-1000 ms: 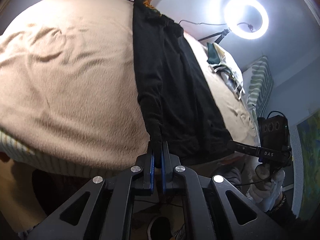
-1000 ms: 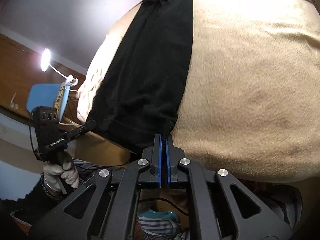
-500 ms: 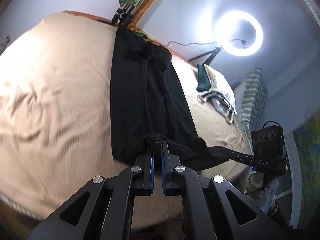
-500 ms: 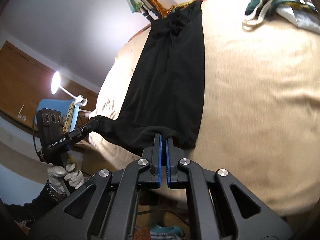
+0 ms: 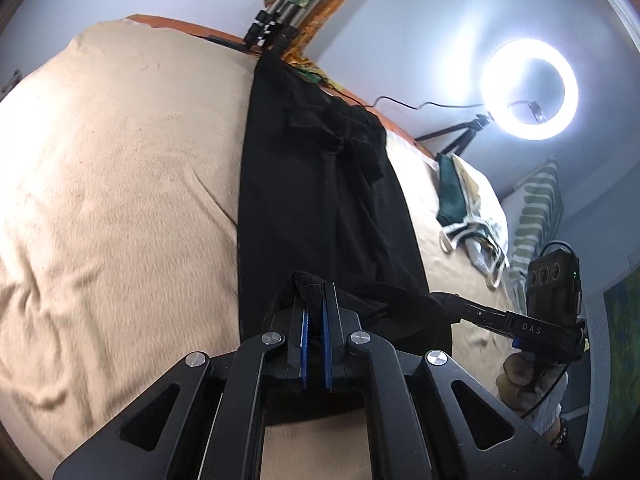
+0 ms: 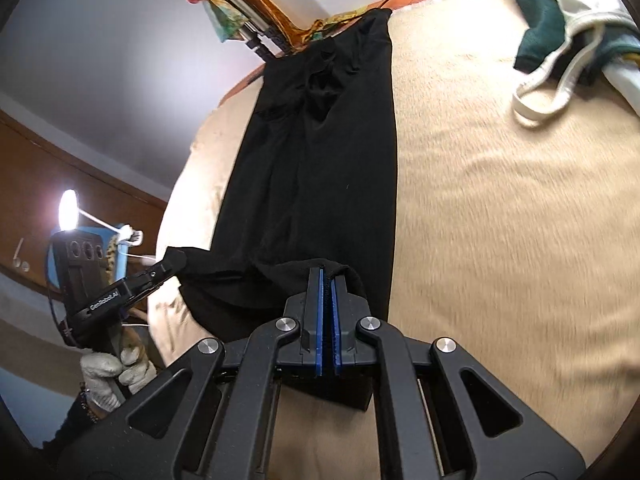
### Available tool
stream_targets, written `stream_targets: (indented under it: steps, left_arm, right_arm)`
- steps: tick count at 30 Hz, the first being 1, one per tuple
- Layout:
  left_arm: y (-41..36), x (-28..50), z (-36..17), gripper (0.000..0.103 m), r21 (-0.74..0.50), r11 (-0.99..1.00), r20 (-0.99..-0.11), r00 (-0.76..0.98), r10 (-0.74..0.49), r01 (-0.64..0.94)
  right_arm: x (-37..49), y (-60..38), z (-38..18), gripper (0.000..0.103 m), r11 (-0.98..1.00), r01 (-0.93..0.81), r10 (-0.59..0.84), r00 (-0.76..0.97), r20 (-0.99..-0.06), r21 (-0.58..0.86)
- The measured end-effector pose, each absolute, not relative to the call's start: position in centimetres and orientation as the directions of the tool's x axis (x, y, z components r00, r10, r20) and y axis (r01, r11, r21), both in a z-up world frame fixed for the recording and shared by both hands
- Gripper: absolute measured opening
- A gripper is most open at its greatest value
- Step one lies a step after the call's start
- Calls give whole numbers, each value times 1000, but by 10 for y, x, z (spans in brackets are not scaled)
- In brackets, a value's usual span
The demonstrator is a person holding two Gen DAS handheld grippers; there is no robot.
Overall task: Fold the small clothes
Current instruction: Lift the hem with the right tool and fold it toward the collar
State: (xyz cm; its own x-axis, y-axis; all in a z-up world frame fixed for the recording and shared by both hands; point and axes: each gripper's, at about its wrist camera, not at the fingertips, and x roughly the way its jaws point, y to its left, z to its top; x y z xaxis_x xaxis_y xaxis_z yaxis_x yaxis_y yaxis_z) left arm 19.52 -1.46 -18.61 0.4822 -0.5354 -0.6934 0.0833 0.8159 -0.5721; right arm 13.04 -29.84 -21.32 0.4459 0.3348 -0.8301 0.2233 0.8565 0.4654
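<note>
A long black garment lies stretched lengthwise on a beige blanket; it also shows in the right wrist view. My left gripper is shut on one near corner of the garment's hem. My right gripper is shut on the other near corner; it also shows in the left wrist view. Both hold the near hem lifted above the part still lying flat. The left gripper shows at the left of the right wrist view.
A heap of green and white clothes lies on the bed to the right, also in the right wrist view. A lit ring light stands on a tripod beyond the bed. A striped pillow lies far right.
Both grippers have lifted the near hem off the bed's front edge and carried it forward over the garment, toward its far end. Both stay shut on it.
</note>
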Motion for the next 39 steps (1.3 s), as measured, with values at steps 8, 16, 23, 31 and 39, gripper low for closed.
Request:
stream_targets:
  steps: [8,16,23,31,39]
  left_arm:
    - [2,208,-188,16,-571,821,-709,494,-503,18]
    - [14,196,-168,18,-529,843,-687,534,-492,97]
    - [-8,192,-185,18,-449,877,-757,448,-475,171]
    - [-19,223,-201,18,-465,863,-764,402,-504,198]
    - [-10,263,-188,18,-445,870,-728,480,-489,212]
  right_arm:
    - [145,-323,-208,21,831,271,315,489,-813,485]
    - [122,-303,-185,39,916,154,245,517,-820,371]
    - [118,-281,-205,20,942,77,265,428,-864,327]
    - [141,-273,-225,19,942,45,290,386,-876,332]
    - [164,-314,-208,19,929,211,146,542,-827,303]
